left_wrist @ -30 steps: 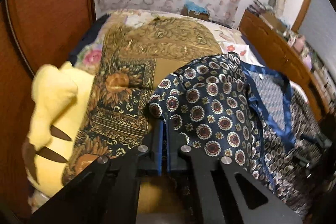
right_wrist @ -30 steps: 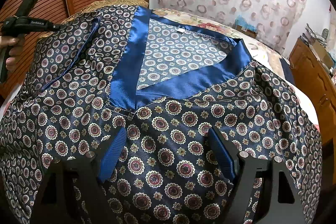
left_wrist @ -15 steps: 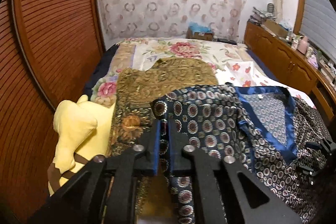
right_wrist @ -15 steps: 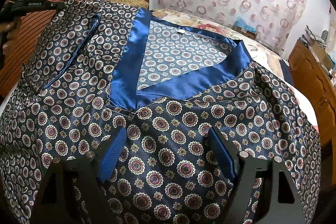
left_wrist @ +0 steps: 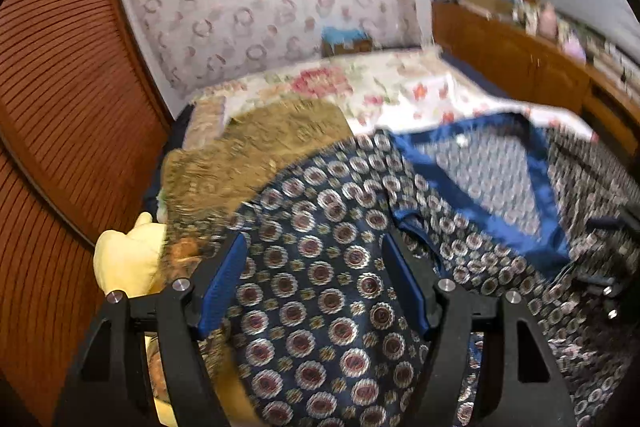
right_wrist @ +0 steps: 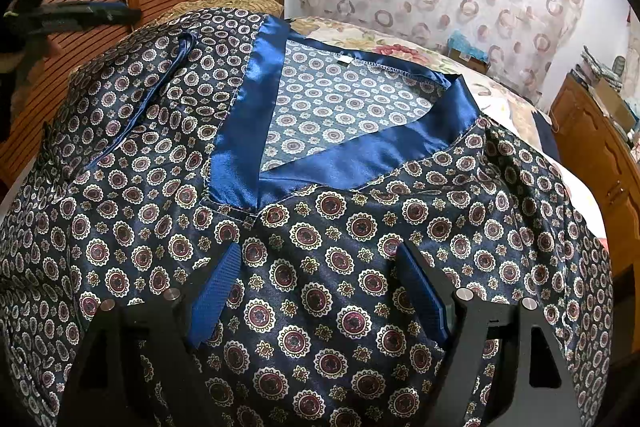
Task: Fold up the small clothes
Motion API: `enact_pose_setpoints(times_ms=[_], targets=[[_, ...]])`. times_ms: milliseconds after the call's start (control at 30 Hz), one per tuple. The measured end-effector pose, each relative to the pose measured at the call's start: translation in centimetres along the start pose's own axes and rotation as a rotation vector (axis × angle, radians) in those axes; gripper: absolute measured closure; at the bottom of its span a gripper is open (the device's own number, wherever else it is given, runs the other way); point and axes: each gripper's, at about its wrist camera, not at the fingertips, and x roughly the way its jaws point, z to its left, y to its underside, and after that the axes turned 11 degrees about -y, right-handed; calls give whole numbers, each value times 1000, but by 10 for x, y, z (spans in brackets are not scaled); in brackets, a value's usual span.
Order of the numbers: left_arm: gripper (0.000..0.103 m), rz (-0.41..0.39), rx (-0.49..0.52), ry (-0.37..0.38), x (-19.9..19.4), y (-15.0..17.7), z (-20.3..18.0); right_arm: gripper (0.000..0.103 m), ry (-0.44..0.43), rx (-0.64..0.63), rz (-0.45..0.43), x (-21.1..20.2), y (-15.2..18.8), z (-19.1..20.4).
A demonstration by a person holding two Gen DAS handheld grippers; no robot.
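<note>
The dark patterned shirt (right_wrist: 168,211) lies spread on the bed (left_wrist: 400,91). The left tongs (left_wrist: 316,267) are opening over its sleeve, not pinching it. The right tongs (right_wrist: 320,271) stand wide above its front.

A bed (left_wrist: 400,87) with a floral cover fills the middle of the left wrist view. On it lie a navy medallion-print shirt (right_wrist: 320,247) at lower right, a gold-brown patterned cloth (left_wrist: 256,155) at centre left, and a yellow plush (left_wrist: 128,259) at lower left.
</note>
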Motion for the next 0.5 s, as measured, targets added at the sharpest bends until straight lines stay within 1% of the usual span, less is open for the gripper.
enact_pose_setpoints(times_ms=[67, 167, 300, 500], targets=[[32, 31, 22, -7, 14, -2, -7, 22, 0, 2, -2, 0, 0, -1], [32, 71, 68, -46, 33, -4, -16, 22, 1, 3, -2, 0, 0, -1], [32, 82, 79, -53, 42, -12, -23, 22, 3, 0, -3, -1, 0, -1], [32, 82, 98, -15, 44, -23, -43, 22, 1, 2, -5, -1, 0, -1]])
